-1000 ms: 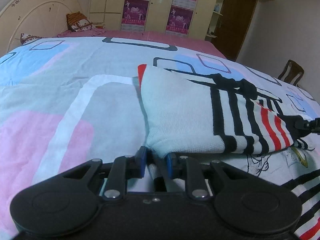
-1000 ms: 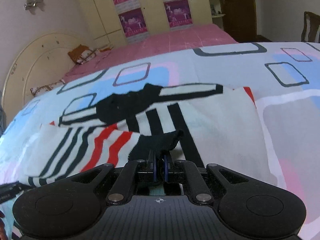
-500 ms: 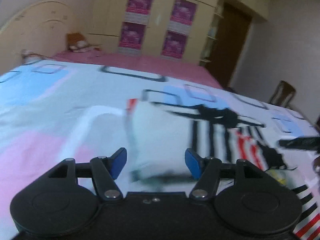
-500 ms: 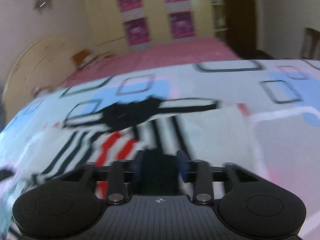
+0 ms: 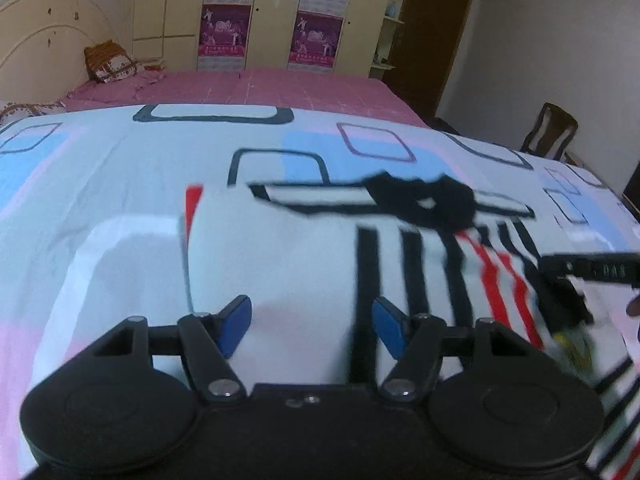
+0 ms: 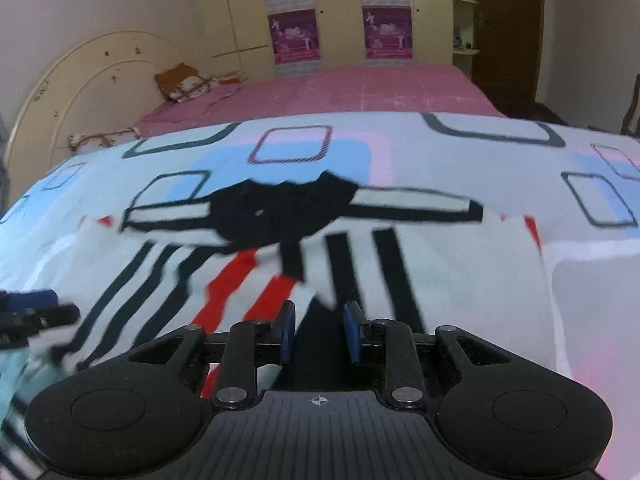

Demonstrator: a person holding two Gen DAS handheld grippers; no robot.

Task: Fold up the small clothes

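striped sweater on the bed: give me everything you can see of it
The striped sweater looks like a small knit top, pale white-mint with black vertical stripes, red stripes toward one side and a black patch near its far edge. It lies folded and mostly flat on the patterned bedspread, with some ripples at the striped end. Both the left claw and right claw are open over it, gripping nothing.

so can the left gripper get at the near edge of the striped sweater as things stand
Probably yes: the left gripper hovers open right over the striped sweater on the quilt, with nothing between its fingers and the fabric.
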